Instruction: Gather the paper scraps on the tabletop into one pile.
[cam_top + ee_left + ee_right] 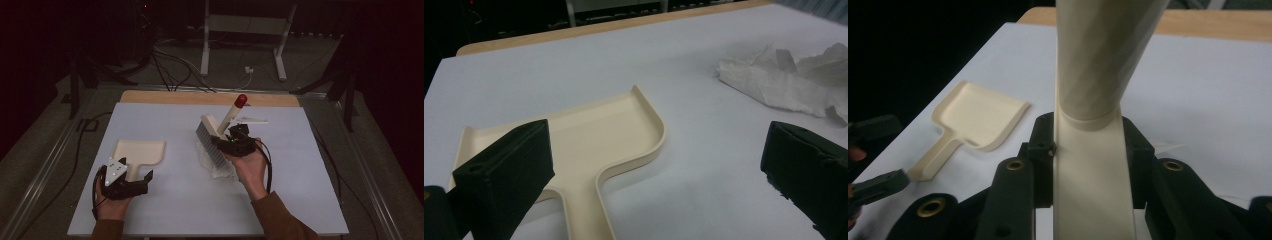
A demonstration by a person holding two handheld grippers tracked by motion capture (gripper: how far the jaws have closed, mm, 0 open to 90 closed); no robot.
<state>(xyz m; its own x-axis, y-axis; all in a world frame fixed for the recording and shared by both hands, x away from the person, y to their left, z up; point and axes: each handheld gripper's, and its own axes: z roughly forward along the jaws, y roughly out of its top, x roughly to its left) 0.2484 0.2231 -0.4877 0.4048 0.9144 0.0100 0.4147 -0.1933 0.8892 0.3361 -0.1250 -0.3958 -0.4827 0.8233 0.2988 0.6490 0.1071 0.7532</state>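
**Brush clamped, dustpan flat on the bench**

My right tongs were clamped on the cream handle of the brush, which I held above the bench with its red-tipped end tilted up and away and its bristles hanging over the crumpled white paper. My left tongs stood apart, one jaw on each side of the dustpan's handle, not pressing it. The cream dustpan lay flat on the bench, well to the left of the paper.

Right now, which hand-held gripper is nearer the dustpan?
Left. The left hand-held gripper straddles the dustpan handle, open; the right hand-held gripper holds the brush farther right.
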